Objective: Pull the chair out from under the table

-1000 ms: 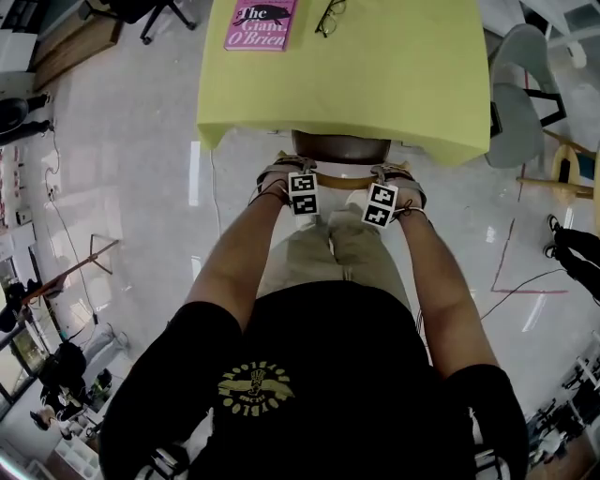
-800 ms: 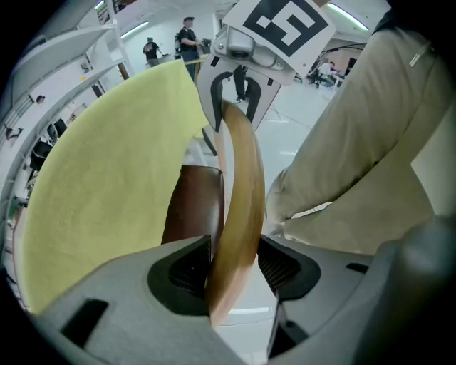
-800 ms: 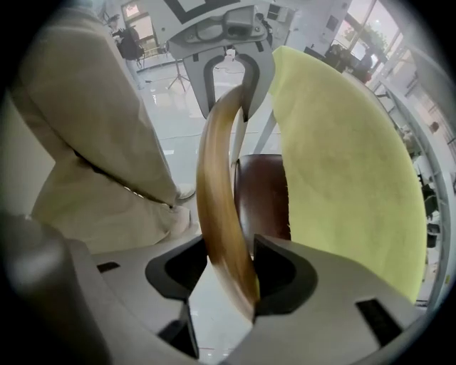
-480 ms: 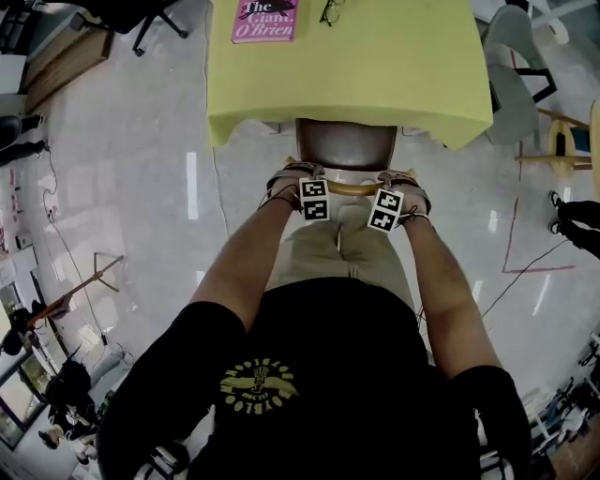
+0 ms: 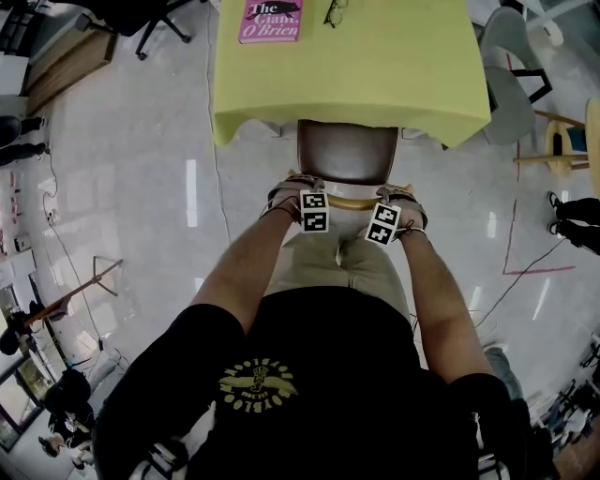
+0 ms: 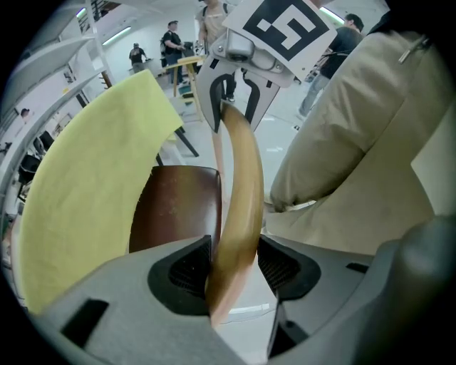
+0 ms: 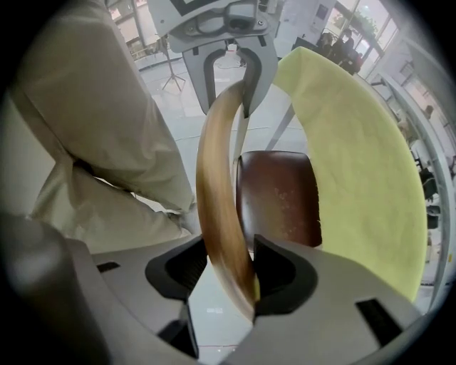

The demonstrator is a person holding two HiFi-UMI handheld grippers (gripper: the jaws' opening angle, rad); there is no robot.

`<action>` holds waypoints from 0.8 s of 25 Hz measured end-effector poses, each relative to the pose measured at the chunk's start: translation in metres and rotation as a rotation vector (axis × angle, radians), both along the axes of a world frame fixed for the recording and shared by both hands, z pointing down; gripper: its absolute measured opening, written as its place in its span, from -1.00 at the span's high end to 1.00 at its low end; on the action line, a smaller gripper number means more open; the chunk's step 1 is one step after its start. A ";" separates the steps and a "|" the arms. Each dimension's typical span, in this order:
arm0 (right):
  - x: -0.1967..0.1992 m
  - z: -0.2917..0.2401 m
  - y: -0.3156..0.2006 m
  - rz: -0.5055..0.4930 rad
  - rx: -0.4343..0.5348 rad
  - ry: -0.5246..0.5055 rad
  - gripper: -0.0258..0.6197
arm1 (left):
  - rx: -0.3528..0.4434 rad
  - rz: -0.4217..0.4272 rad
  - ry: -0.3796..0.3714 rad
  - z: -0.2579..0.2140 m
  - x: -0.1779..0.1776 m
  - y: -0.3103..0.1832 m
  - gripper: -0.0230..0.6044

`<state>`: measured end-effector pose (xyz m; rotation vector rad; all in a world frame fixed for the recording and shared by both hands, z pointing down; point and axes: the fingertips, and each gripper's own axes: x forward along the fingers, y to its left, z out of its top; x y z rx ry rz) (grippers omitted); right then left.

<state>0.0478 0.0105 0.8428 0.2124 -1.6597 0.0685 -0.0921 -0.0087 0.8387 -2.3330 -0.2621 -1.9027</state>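
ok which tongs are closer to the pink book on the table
Left. The left tongs grip the chair's back rail on the book side of the table; the right tongs grip the same rail further along, away from it.

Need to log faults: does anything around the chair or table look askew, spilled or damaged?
Nothing stands out. The chair sits square to the table, left tool and right tool grip its backrest; book and glasses lie flat.
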 end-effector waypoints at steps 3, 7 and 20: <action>0.000 0.000 0.011 -0.002 0.001 -0.018 0.31 | -0.006 -0.007 -0.004 0.000 0.000 0.011 0.30; 0.002 -0.001 0.018 -0.010 0.016 -0.030 0.31 | -0.010 -0.031 -0.016 -0.001 0.003 0.021 0.30; 0.005 -0.003 0.098 -0.088 -0.026 -0.059 0.32 | -0.004 -0.097 -0.069 -0.004 0.003 0.102 0.30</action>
